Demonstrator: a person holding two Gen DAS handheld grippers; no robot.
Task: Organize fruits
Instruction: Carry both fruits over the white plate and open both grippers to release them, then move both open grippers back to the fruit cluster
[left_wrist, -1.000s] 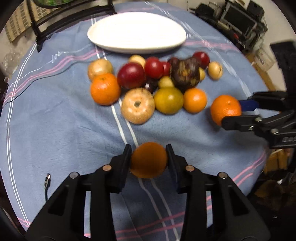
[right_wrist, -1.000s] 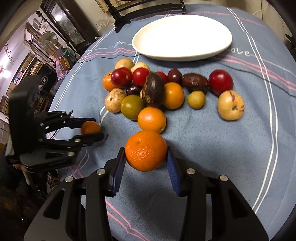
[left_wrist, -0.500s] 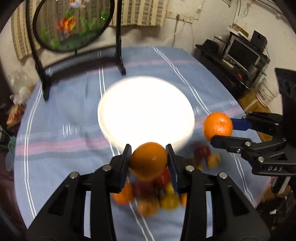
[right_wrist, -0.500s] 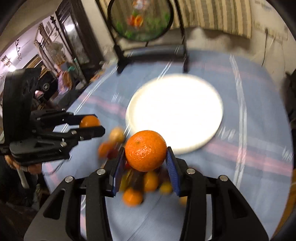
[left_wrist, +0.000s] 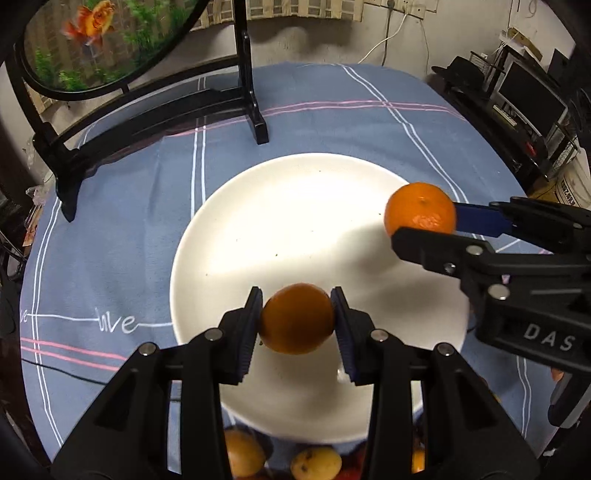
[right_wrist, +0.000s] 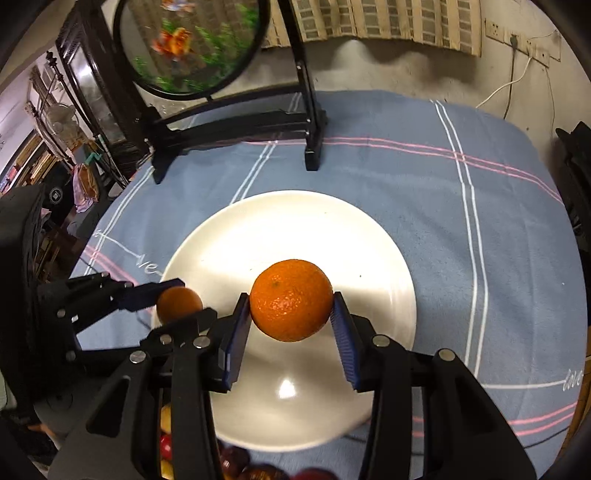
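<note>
My left gripper (left_wrist: 297, 317) is shut on a small orange (left_wrist: 296, 318) and holds it over the near part of the white plate (left_wrist: 295, 206). My right gripper (right_wrist: 291, 306) is shut on a larger orange (right_wrist: 291, 300) over the plate (right_wrist: 295, 218). The right gripper's orange shows in the left wrist view (left_wrist: 420, 210) at the plate's right rim. The left gripper's orange shows in the right wrist view (right_wrist: 179, 304) at the plate's left rim. The plate holds no fruit.
The remaining fruits (left_wrist: 314, 461) lie near the plate's front edge, mostly hidden under the grippers (right_wrist: 236, 461). A black stand with a round fish picture (left_wrist: 166, 107) stands behind the plate on the blue tablecloth (left_wrist: 110, 240).
Both grippers have moved forward from the fruit pile to above the plate, each carrying its orange. The fruit pile has dropped to the bottom edge of both views.
</note>
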